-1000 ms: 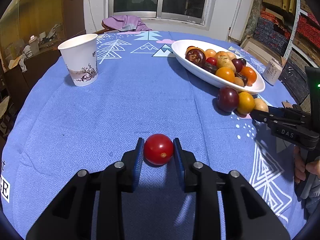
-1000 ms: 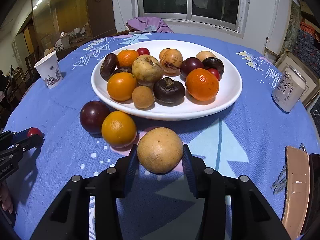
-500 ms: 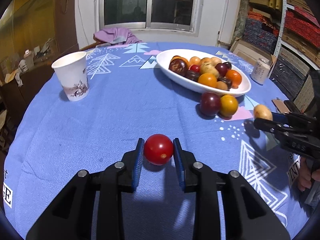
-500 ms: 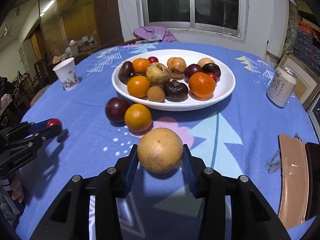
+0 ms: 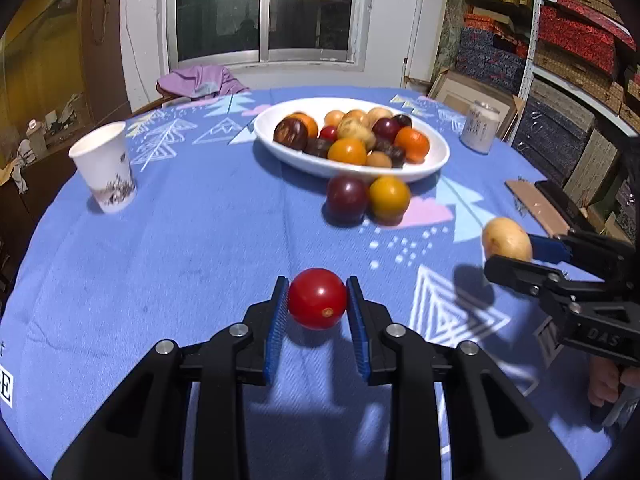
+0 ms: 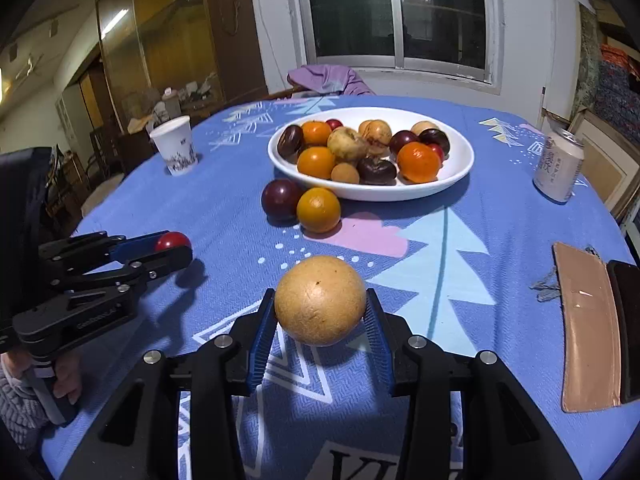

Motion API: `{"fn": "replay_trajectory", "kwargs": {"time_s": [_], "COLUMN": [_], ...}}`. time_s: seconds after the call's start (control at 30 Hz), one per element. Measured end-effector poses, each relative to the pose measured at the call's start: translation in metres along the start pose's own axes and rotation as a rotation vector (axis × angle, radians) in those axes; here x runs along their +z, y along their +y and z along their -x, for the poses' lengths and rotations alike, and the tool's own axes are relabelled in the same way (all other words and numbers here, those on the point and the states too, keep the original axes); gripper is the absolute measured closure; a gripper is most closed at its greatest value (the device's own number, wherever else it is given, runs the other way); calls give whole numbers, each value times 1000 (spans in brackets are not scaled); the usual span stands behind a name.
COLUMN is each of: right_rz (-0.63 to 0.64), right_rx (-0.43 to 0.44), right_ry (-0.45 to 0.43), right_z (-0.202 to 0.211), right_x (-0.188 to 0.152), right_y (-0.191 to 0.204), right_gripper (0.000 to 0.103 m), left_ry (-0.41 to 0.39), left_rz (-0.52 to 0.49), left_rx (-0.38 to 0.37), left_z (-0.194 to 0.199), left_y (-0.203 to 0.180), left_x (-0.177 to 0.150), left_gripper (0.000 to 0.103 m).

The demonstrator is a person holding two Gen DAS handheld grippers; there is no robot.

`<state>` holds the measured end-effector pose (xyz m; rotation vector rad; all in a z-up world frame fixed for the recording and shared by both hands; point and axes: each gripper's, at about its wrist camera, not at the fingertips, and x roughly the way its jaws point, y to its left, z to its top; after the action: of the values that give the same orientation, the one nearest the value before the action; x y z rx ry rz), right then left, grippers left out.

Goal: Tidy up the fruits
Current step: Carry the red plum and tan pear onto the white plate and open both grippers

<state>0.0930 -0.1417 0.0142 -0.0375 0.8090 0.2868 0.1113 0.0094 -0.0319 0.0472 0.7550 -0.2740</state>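
Note:
My left gripper [image 5: 318, 300] is shut on a small red tomato [image 5: 317, 298], held just above the blue tablecloth; from the right wrist view the tomato [image 6: 173, 241] shows at the left. My right gripper [image 6: 320, 312] is shut on a round tan fruit [image 6: 320, 305], lifted off the cloth; that fruit [image 5: 506, 239] appears at the right in the left wrist view. A white oval plate [image 6: 460, 168] holding several oranges, plums and brown fruits stands further back. A dark plum [image 6: 280, 199] and an orange [image 6: 319, 209] lie on the cloth in front of the plate.
A paper cup [image 6: 175, 145] stands at the back left and a drink can [image 6: 558, 170] at the back right. A tan wallet [image 6: 586, 330] and a dark phone [image 6: 628, 320] lie near the right edge. Purple cloth [image 6: 328, 78] hangs beyond the round table's [image 6: 224, 208] far edge.
Both grippers have drawn back from the plate and risen a little, each keeping its fruit. The tan fruit left its spot beside the orange. The plate now looks smaller and farther.

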Motion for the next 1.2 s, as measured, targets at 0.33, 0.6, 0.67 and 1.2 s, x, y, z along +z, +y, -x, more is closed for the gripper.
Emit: {"fn": "replay_trajectory", "kwargs": {"time_s": [0.33,0.6,0.67,1.2], "right_rz": [-57,-85,-87,40], "right_rx": [-67,-152,-170,-269], "right_ry": [-116,-46,-2,142], "right_z": [22,-59,-92,-199], "right_x": [93,188,201,226], "right_y": [-49,-85,-92,-83], "right_gripper": [59,59,59,50], "left_ry": [-84,-37,-7,142], "left_rz": [39,64,75,140], "left_rx": [22,52,69,86], "left_z": [-14,-98,-126,-215], "left_y": [5,-1,2,37], "left_x": [127,213,224,238], "left_gripper": [75,75,75,49]}}
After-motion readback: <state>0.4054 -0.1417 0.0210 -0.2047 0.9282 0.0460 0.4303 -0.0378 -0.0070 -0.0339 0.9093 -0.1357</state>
